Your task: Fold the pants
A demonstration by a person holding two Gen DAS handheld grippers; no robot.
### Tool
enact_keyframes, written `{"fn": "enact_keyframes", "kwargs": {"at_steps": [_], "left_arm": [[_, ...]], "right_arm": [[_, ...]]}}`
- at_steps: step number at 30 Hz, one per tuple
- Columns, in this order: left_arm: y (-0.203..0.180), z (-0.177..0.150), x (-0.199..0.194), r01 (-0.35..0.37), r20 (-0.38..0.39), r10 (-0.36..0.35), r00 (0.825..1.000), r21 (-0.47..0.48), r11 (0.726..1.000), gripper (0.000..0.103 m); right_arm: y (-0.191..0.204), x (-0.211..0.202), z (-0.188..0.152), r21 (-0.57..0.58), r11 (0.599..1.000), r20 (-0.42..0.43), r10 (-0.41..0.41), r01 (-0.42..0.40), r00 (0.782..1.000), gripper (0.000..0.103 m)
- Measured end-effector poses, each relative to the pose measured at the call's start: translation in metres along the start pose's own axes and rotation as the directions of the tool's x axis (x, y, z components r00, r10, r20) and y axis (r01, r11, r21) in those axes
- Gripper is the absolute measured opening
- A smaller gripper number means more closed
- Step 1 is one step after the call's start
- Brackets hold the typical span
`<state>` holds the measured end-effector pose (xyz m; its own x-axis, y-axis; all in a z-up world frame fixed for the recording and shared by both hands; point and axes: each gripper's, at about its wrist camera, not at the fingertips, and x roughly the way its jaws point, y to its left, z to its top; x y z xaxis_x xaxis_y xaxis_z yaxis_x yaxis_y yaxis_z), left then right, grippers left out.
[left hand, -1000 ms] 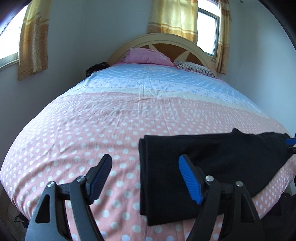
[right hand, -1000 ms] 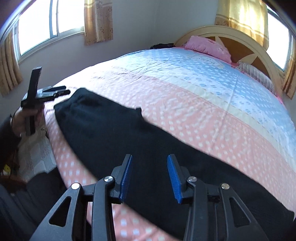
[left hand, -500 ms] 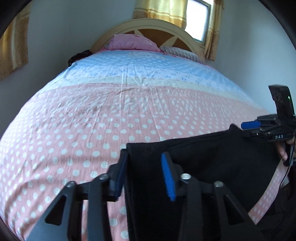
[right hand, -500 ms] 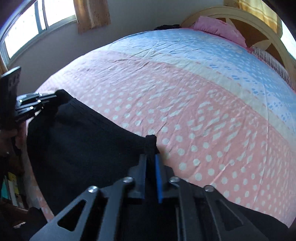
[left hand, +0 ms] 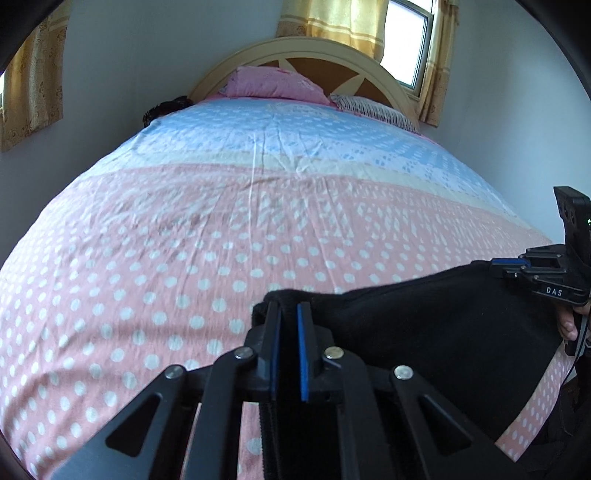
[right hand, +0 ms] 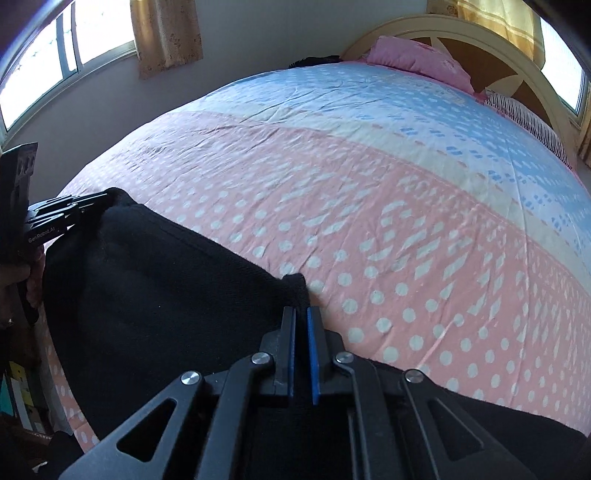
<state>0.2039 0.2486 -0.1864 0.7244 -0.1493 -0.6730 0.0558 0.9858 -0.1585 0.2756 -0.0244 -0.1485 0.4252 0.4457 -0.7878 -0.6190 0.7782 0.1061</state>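
My left gripper is clamped on a bunched corner of the black pants; its blue pads have just been closing, and the cloth sits pinched between them. My right gripper is likewise pressed tight on a small raised fold at the far edge of the pants, with dark fabric squeezed between its pads. In the left view, my right gripper shows at the far right edge, biting the other end of the garment, with fingertips of my hand behind it. In the right view, my left gripper shows at the far left, holding the opposite corner.

The pants lie stretched along the near edge of the bed, flat between the two grips. The bedsheet is pink with white dots close to me, then a cream band, then pale blue with white marks toward the head. A pink pillow and a striped pillow rest against the arched cream headboard. Something dark lies at the far left corner of the mattress. Yellow curtains hang beside a bright window behind the headboard, and another curtain flanks a second window on the left wall. The walls are plain and pale.
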Motion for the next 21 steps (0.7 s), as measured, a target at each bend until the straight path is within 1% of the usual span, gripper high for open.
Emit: {"fn": "enact_keyframes", "kwargs": {"at_steps": [1, 2, 3, 4, 5, 6, 7, 9, 10, 11, 13, 15, 17, 19, 21], "left_arm": [[0.0, -0.001, -0.001, -0.002, 0.009, 0.002, 1.0, 0.0, 1.0, 0.012], [0.0, -0.001, -0.004, -0.01, 0.016, 0.01, 1.0, -0.002, 1.0, 0.016], [0.0, -0.001, -0.005, -0.01, 0.016, 0.01, 1.0, -0.005, 1.0, 0.017], [0.001, 0.0, -0.007, -0.026, 0.01, 0.026, 1.0, -0.007, 1.0, 0.029], [0.001, 0.0, -0.009, -0.064, 0.004, 0.064, 0.998, -0.011, 0.998, 0.044], [0.002, -0.001, -0.013, -0.098, 0.009, 0.098, 0.995, -0.011, 0.995, 0.048], [-0.001, -0.002, -0.022, -0.13, 0.035, 0.13, 0.991, -0.003, 0.992, 0.05], [-0.007, -0.002, -0.04, -0.16, 0.099, 0.158, 0.982, 0.011, 0.987, 0.053], [-0.013, -0.002, -0.05, -0.165, 0.13, 0.161, 0.978, 0.02, 0.986, 0.06], [-0.022, -0.001, -0.059, -0.157, 0.157, 0.151, 0.976, 0.031, 0.987, 0.065], [-0.038, 0.002, -0.067, -0.126, 0.177, 0.114, 0.978, 0.056, 0.99, 0.067], [-0.063, 0.005, -0.069, -0.092, 0.18, 0.073, 0.981, 0.1, 0.991, 0.067], [-0.094, 0.007, -0.066, -0.053, 0.167, 0.028, 0.986, 0.148, 0.988, 0.067], [-0.124, 0.006, -0.06, 0.006, 0.145, -0.035, 0.989, 0.195, 0.981, 0.067], [-0.161, 0.002, -0.054, 0.058, 0.118, -0.091, 0.989, 0.258, 0.964, 0.067]], "right_arm": [[-0.001, -0.002, -0.001, 0.004, 1.0, 0.008, 0.001, -0.001, 1.0, 0.014], [-0.003, -0.003, -0.001, 0.016, 1.0, 0.003, 0.002, -0.003, 1.0, 0.033], [-0.007, -0.005, -0.002, 0.039, 0.999, -0.009, -0.002, 0.002, 1.0, 0.045], [-0.013, -0.01, -0.003, 0.064, 0.998, -0.004, 0.002, -0.002, 1.0, 0.056], [-0.019, -0.018, -0.006, 0.09, 0.996, 0.013, 0.015, -0.016, 1.0, 0.056], [-0.025, -0.027, -0.009, 0.114, 0.993, 0.03, 0.026, -0.029, 0.999, 0.056], [-0.032, -0.037, -0.014, 0.136, 0.99, 0.048, 0.028, -0.034, 0.998, 0.056], [-0.047, -0.062, -0.025, 0.165, 0.986, 0.087, -0.003, -0.012, 0.996, 0.056], [-0.055, -0.074, -0.033, 0.18, 0.984, 0.102, -0.014, -0.005, 0.995, 0.056], [-0.061, -0.085, -0.039, 0.194, 0.981, 0.114, -0.022, -0.001, 0.993, 0.056], [-0.079, -0.11, -0.057, 0.239, 0.971, 0.139, -0.045, 0.01, 0.989, 0.056], [-0.095, -0.13, -0.074, 0.287, 0.958, 0.15, -0.065, 0.02, 0.986, 0.056], [-0.114, -0.153, -0.097, 0.343, 0.939, 0.159, -0.092, 0.032, 0.983, 0.056], [-0.131, -0.174, -0.122, 0.401, 0.915, 0.163, -0.121, 0.046, 0.979, 0.056], [-0.148, -0.193, -0.149, 0.461, 0.887, 0.163, -0.128, 0.039, 0.978, 0.056]]}}
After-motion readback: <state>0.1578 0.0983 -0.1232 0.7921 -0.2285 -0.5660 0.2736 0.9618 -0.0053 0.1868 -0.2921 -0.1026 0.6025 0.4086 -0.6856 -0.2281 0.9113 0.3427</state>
